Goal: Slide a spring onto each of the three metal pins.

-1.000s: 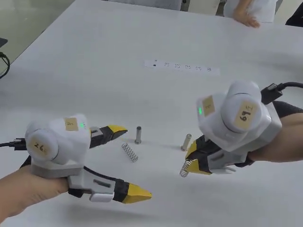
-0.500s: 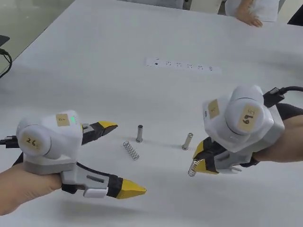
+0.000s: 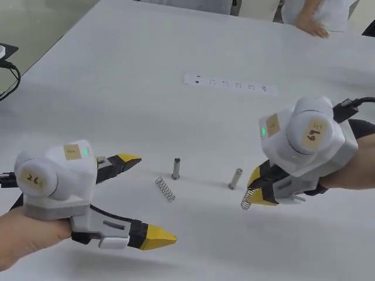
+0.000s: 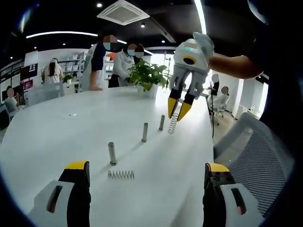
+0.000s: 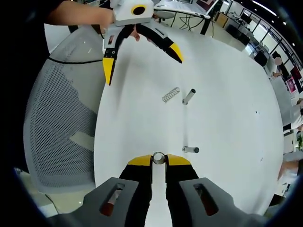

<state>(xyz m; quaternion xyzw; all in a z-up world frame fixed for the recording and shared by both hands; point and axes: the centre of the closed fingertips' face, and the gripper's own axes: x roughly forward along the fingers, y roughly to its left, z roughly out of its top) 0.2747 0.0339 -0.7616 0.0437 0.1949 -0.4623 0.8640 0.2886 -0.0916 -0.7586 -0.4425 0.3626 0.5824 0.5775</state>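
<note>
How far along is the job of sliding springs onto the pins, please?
Done: nothing visible; the left pin and the right pin in the head view both stand bare. In hand: the right gripper is shut on the held spring. Left: seating it, then the loose spring lying on the table before the open left gripper.

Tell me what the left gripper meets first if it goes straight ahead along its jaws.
Probably the loose spring, lying on the table just ahead of the open left gripper; the nearest pin stands right behind it. Depth is uncertain.
</note>
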